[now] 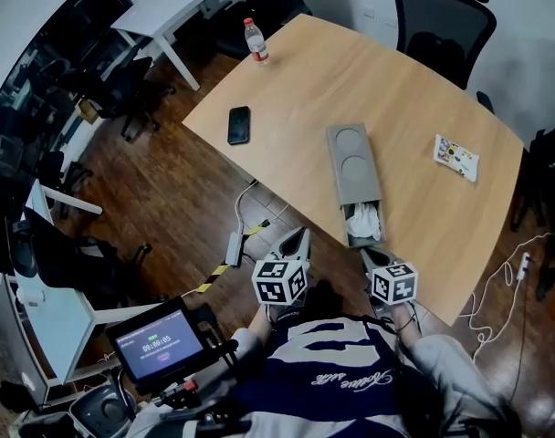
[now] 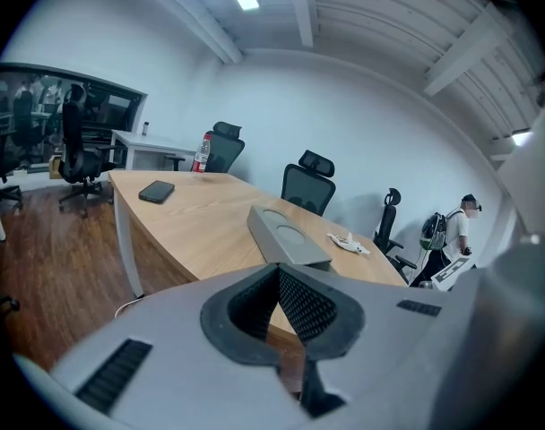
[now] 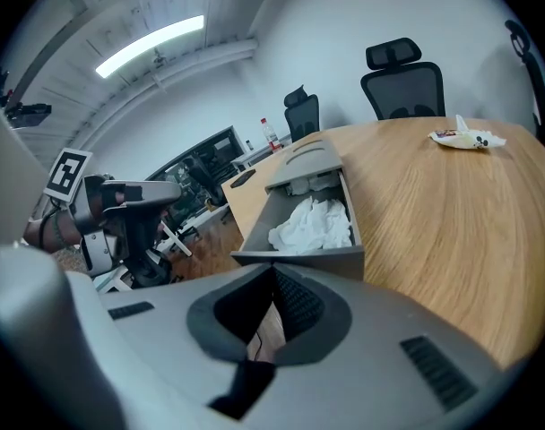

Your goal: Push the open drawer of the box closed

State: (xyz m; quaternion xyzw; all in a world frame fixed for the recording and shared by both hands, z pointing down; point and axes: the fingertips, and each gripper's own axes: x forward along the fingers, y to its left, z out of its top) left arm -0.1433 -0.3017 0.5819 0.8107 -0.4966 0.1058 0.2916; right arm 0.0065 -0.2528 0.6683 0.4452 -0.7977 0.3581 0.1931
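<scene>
The wooden table [image 1: 424, 89] carries a long grey box [image 1: 353, 158], its long axis running away from the person. Its drawer [image 1: 349, 236] stands pulled out toward the person, reaching the table's near edge and holding crumpled white cloth [image 1: 364, 219]. The left tongs [image 1: 298, 235] and right tongs [image 1: 371, 255] hover just off that edge, each closed tip to tip and empty. The shirt's script is too blurred to read.

- Long grey rectangular box [image 1: 354, 165] with two round recesses on top lies flat on the wooden table.
- Its drawer [image 1: 362, 224] stands pulled open at the near edge, holding crumpled white cloth [image 3: 313, 225].
</scene>
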